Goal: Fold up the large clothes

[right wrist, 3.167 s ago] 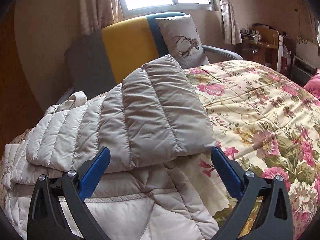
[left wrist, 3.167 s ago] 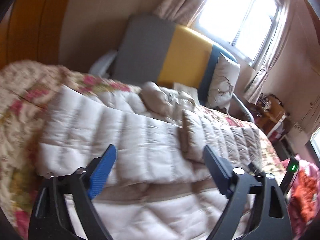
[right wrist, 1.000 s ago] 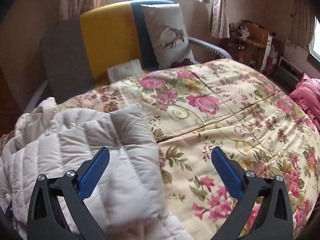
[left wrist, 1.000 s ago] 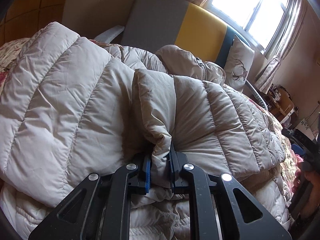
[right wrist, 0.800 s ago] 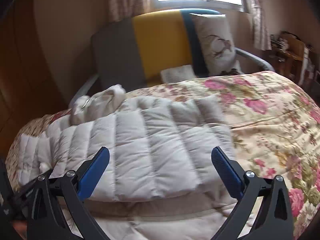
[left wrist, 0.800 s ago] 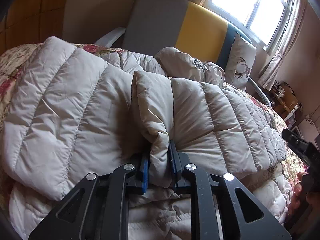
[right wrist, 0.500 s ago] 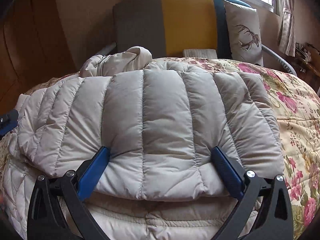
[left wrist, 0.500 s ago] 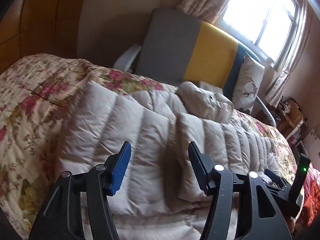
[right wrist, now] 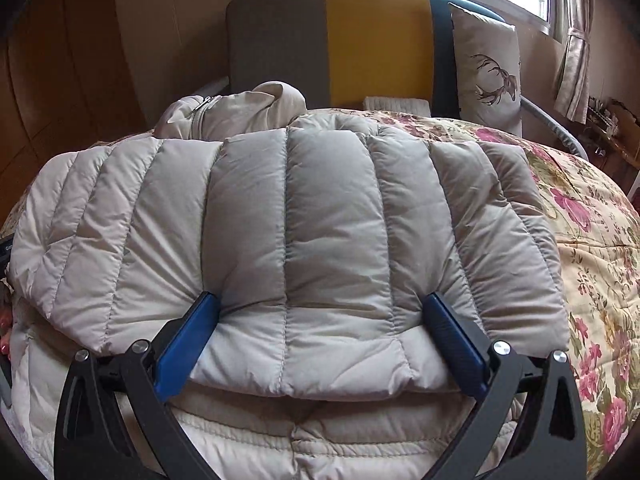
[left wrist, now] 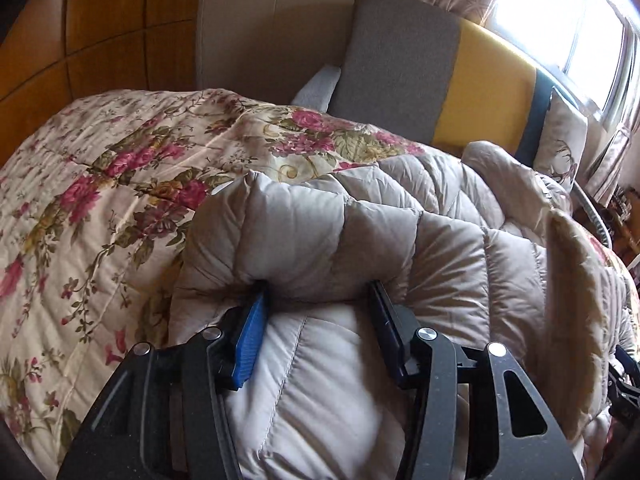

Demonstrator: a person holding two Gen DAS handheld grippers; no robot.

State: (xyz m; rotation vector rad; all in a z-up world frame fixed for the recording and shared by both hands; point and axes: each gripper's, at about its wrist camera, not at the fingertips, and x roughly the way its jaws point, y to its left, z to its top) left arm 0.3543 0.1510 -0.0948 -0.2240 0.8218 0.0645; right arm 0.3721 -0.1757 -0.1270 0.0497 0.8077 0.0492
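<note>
Jacket (right wrist: 312, 216) (puffy) bulges between both grippers' parted fingers (left wrist: 250, 336), left closing.

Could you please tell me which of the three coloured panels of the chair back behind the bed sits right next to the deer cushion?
The dark blue panel, the narrowest one, borders the deer cushion; the yellow panel is in the middle and the grey panel farthest away.

a: left gripper (left wrist: 318, 300): what was it made of?
b: black slotted plates, silver screws, blue ribbed pads (left wrist: 249, 340).
a: right gripper (right wrist: 320, 308)?
b: same black frame, silver screws, blue pads (right wrist: 186, 346).
</note>
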